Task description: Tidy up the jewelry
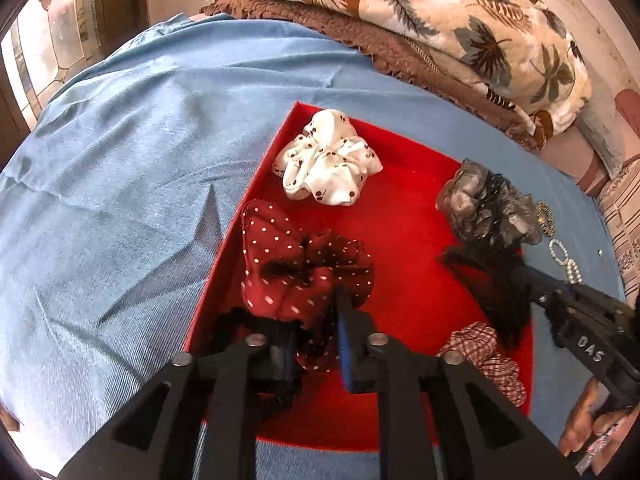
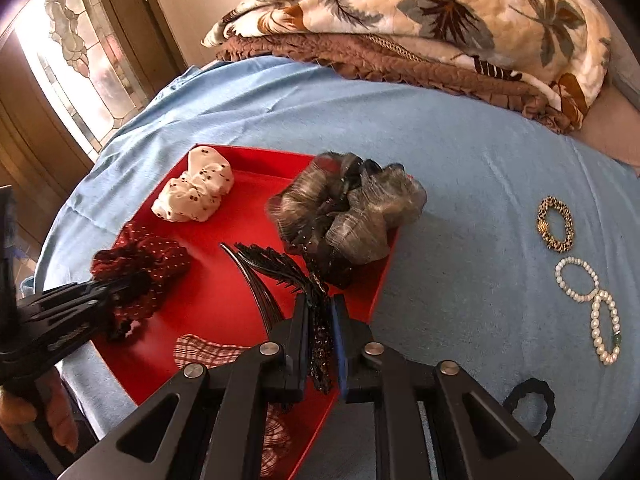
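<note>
Jewelry: three bracelets are lying on the blue sheet (image 2: 460, 200) right of the red tray (image 2: 224, 300), outside it: a gold-and-black beaded bracelet (image 2: 555, 224) farthest back, a white pearl bracelet (image 2: 576, 284) just in front of it, and a second pearl bracelet with a green bead (image 2: 606, 328) touching that one.
Left gripper (image 1: 320, 312): its jaws are standing slightly apart with the dark red polka-dot scrunchie (image 1: 288, 264) lying between and ahead of them, inside the tray's near left part; whether the pads are pressing on the cloth, I cannot tell.
Tray back: a white scrunchie with dark spots (image 1: 326, 160) is resting near the far left corner.
Tray middle: a black comb-like hair clip (image 2: 272, 276) is fanning out over the red floor.
Tray near edge: a red-and-white checked scrunchie (image 1: 492, 356) is lying close to the front rim.
Right gripper (image 2: 322, 340): its jaws are sitting nearly together, clamping the clip's dark beaded end.
Tray right rim: a grey sheer scrunchie (image 2: 352, 208) is hanging over the edge, between the tray and the bracelets.
Near right: a black hair tie (image 2: 532, 408) is lying on the sheet beside the right gripper.
Background: a leaf-print blanket (image 2: 420, 16) is piling up over a brown quilt (image 2: 380, 60) at the back.
</note>
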Demonstrator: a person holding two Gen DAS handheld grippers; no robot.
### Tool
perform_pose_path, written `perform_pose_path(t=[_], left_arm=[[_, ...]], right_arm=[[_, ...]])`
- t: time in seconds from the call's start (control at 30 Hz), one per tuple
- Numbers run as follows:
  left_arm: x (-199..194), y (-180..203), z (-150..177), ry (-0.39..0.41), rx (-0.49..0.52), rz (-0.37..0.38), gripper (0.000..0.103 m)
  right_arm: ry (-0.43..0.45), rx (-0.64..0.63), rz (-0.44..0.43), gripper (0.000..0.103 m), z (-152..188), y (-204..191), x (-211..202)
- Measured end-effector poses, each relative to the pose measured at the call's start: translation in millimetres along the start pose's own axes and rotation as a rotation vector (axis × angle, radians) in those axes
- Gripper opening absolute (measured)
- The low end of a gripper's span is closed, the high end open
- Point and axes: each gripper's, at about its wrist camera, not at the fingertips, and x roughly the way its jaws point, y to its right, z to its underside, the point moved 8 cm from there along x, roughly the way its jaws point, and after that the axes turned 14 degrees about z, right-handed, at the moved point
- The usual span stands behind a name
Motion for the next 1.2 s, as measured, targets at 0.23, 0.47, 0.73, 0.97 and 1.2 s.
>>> perform_pose_path(t=[0.23,0.47,0.73,0.97,1.2], left_arm=[[-29,9,-4,0.069,-0.033,0.012,0.041],[-65,29,1,0.151,0.009,-0.072,0.056],[-92,80,20,0.226,0.084,-0.087,0.066],[-92,139,41,0.217,0.158,-0.032,0.066],[-88,177,65,0.183,0.193,0.012,0.066]], right_arm=[[0.032,-0.001,0.007,0.046,-3,4,-15],[0.076,0.007,-0.023,0.055,18,12,-56],[0.129,0.090,0.039,0.062,78,70,-102],[0.130,0.232,0.103,0.062,112,132,-119],[0.133,0.295,0.135,0.063,131,159,-132]])
